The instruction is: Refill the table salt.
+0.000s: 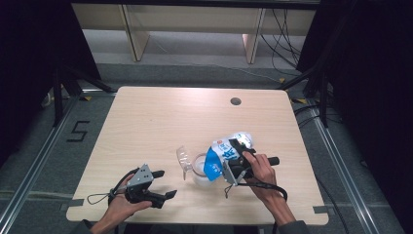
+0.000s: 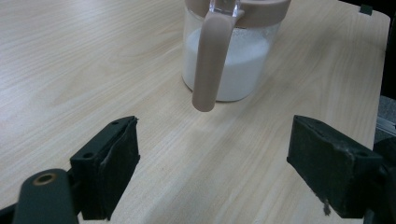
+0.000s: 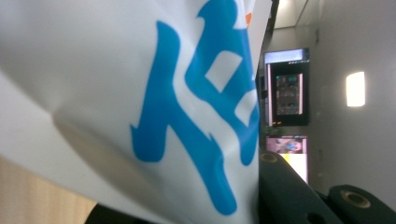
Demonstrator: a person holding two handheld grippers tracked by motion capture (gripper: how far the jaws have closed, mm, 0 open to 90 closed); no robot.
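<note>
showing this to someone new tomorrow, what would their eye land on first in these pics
First, the white and blue bag, tipped over the clear jar near the table's front middle and clamped in the right tool; its blue lettering looms in the right gripper view. Next, the jar with white powder inside and a tan handle, straight ahead of the left tool, whose jaws stand wide apart and hold nothing.

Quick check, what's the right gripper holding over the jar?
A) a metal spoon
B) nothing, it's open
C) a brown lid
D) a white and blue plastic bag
D: in the high view the right gripper is clamped on a white and blue plastic bag, tipped over the clear glass jar of white powder; the right gripper view shows the bag's blue print close up.
</note>
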